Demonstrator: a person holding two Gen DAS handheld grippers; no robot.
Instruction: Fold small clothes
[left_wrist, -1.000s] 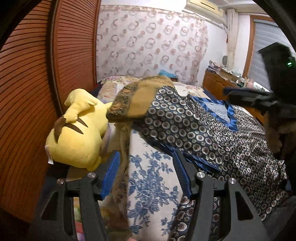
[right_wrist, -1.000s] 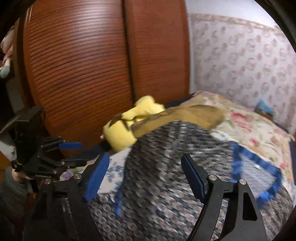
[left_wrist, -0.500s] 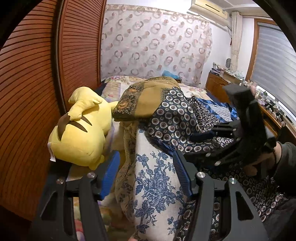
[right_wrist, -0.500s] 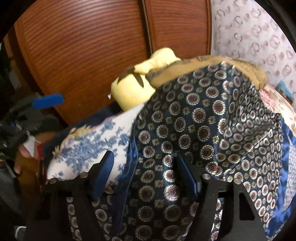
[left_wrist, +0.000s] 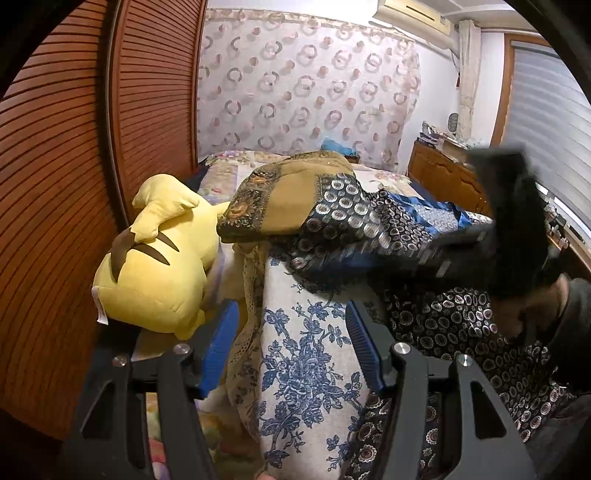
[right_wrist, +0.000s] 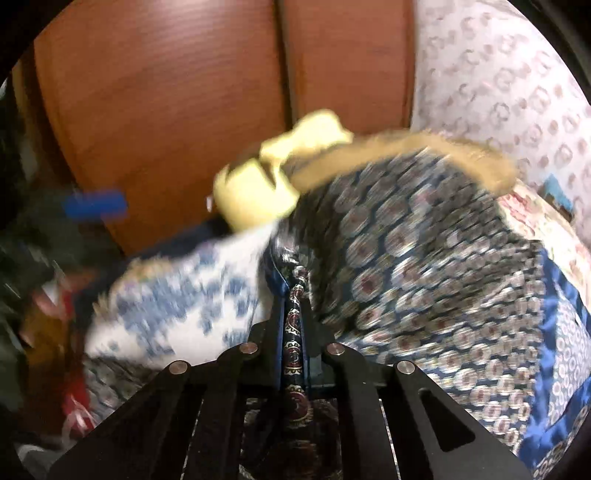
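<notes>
While right gripper (right_wrist: 293, 295) pinches the garment (right_wrist: 424, 266) edge, left gripper (left_wrist: 291, 354) gapes.

Home bedroom. Evidence: bed (left_wrist: 236, 173) with floral bedding, yellow plush toy (left_wrist: 155, 254) beside louvred wooden wardrobe doors (left_wrist: 74, 155), ring-pattern curtain (left_wrist: 306, 96) on back wall, wall air conditioner (left_wrist: 410, 14), wooden dresser (left_wrist: 439, 177) with clutter on top, window blind (left_wrist: 546, 107).

Your left gripper (left_wrist: 291, 350) is matte black with ribbed blue pads (left_wrist: 364, 349) and round silver screws. Same black frame and silver screws on your right gripper (right_wrist: 293, 314); you're wearing a dark grey sleeve (left_wrist: 574, 325).
</notes>
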